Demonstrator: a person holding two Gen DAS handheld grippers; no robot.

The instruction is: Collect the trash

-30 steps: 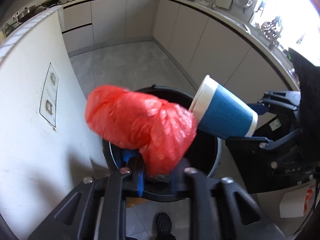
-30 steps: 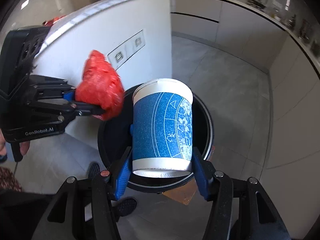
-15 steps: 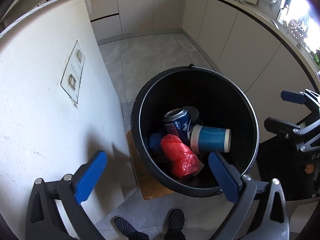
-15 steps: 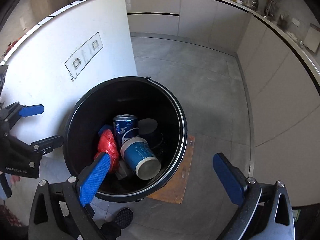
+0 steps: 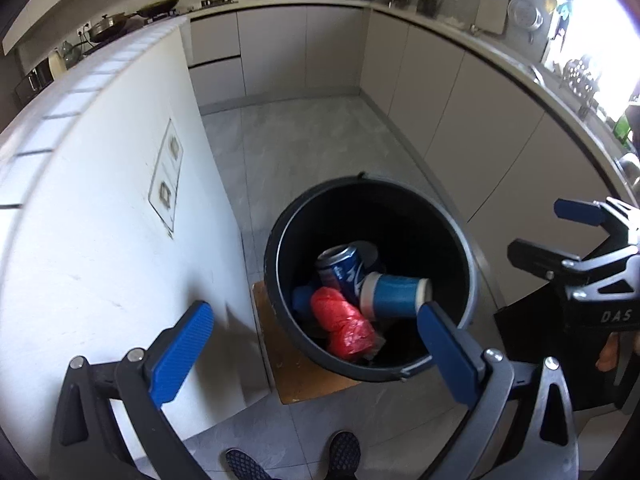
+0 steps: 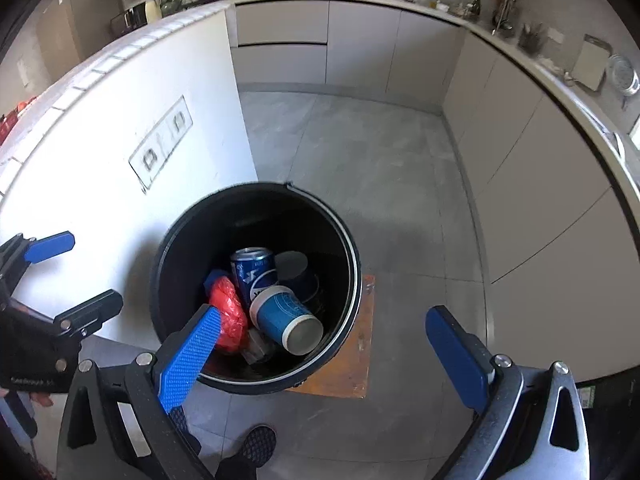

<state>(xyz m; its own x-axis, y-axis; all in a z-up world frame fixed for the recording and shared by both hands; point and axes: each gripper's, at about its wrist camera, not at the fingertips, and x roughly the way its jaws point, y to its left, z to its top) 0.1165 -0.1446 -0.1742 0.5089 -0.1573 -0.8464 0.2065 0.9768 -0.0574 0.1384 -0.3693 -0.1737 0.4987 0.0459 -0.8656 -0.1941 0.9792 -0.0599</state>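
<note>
Presently, the left gripper [image 5: 310,330] has its jaws spread fully apart, with nothing held between the blue pads [image 5: 182,346] and nothing touching them. The right gripper [image 6: 334,342] stands likewise, jaws wide apart and empty; it appears at the right edge of the left wrist view, and the left gripper appears at the left edge of the right wrist view, the two well apart.

Both point down toward a black bin [image 5: 466,248] that stands on the grey tiled floor [image 6: 360,152], partly over a brown mat [image 6: 360,364] and just beside a white wall [image 5: 100,240]. The trash lies inside the bin: a crumpled red bag [image 6: 228,316], a blue paper cup [image 6: 286,318] on its side just beside the bag, and a blue can [image 6: 254,272] leaning behind them. A dark cup [image 6: 292,266] rests next to the can. Something blue [image 5: 302,298] shows behind the bag; what it is cannot be told.

The person's shoes [image 5: 344,452] show at the lower edge. A worktop [image 5: 500,46] with kitchen utensils runs along the cabinets beyond.
</note>
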